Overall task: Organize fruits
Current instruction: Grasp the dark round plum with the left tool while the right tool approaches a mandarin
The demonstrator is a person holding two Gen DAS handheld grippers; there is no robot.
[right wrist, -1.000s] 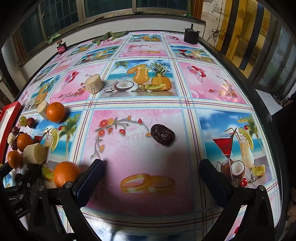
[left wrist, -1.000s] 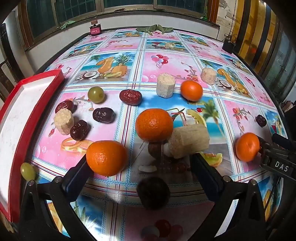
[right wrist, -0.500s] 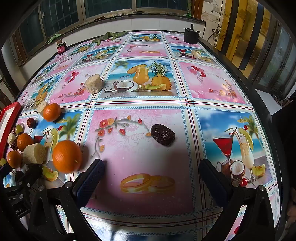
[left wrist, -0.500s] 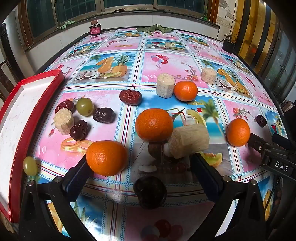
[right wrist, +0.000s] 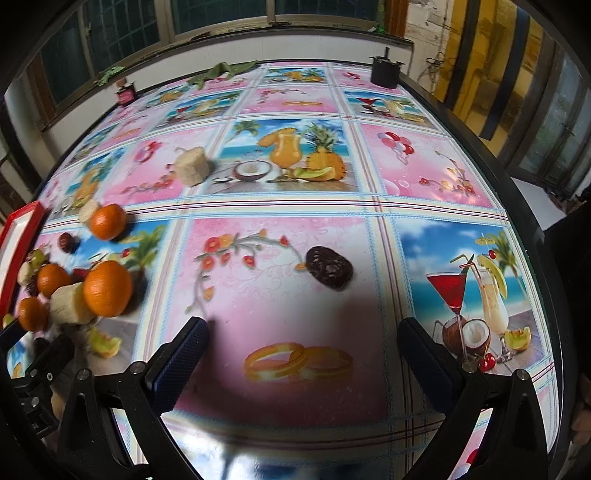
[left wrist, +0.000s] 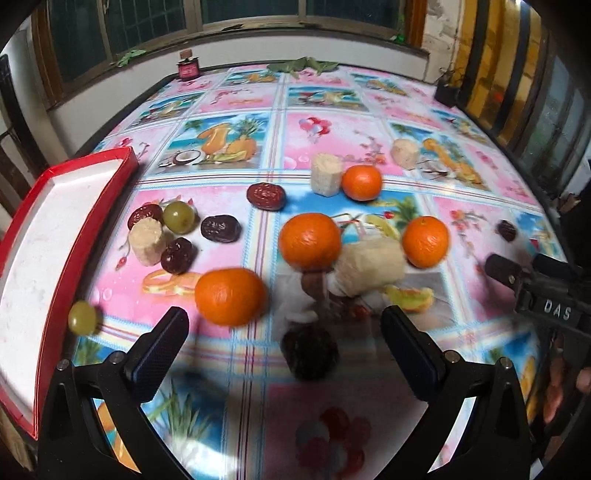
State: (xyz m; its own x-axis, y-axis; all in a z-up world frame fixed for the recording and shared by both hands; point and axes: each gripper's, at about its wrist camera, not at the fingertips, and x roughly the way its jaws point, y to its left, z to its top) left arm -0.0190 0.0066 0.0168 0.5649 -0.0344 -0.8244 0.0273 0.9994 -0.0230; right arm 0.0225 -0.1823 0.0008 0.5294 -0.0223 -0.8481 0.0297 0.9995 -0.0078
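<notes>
A red tray (left wrist: 74, 236) sits at the table's left edge with a grape (left wrist: 83, 317) beside it. The left gripper (left wrist: 282, 338) hangs with fingers spread wide and empty over a dark date (left wrist: 309, 352), oranges (left wrist: 309, 240) and cane chunks (left wrist: 369, 267) scattered beyond. The right gripper (right wrist: 301, 360) is likewise spread apart, holding nothing, a lone date (right wrist: 328, 271) ahead on the tablecloth (right wrist: 424, 166).

Pretty sure I'm in somebody's home, an older dining room or enclosed porch kind of spot. I've got a big table under a glossy tablecloth (right wrist: 280, 280) printed with cocktails and fruit, dark-framed windows (left wrist: 122, 33) running along a whitewashed wall (left wrist: 332, 48), and yellow curtains (right wrist: 476, 62) off to the right.
</notes>
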